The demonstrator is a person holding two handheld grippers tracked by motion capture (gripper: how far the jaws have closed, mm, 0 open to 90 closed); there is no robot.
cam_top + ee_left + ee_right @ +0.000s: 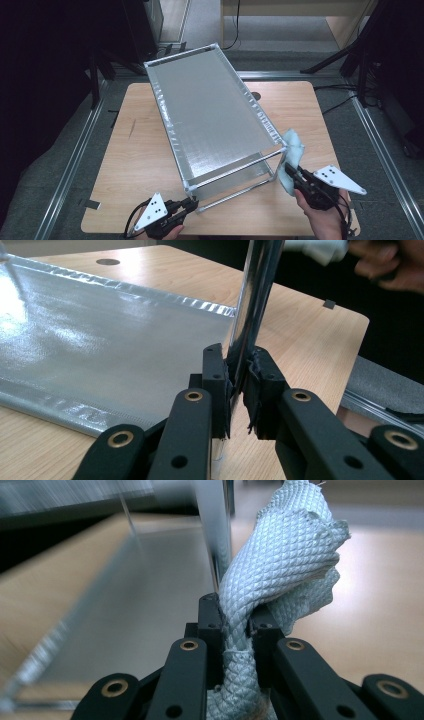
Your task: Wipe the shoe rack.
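Observation:
A silver two-shelf metal rack [210,110] stands slantwise on the wooden table [140,165]. My left gripper [191,204] is at its near left corner, and in the left gripper view the gripper [239,385] is shut on the shiny upright post [257,290] beside the lower shelf [100,350]. My right gripper [290,171] is at the near right corner, holding a pale blue cloth [295,150] against that corner post. In the right gripper view the gripper [235,615] is shut on the bunched waffle-weave cloth [285,550], with the post [215,530] just behind it.
The table has a round cable hole [256,95] behind the rack and bare wood to the left. Metal floor rails [75,155] run along both sides. Dark stands and cables [350,60] sit beyond the far edge.

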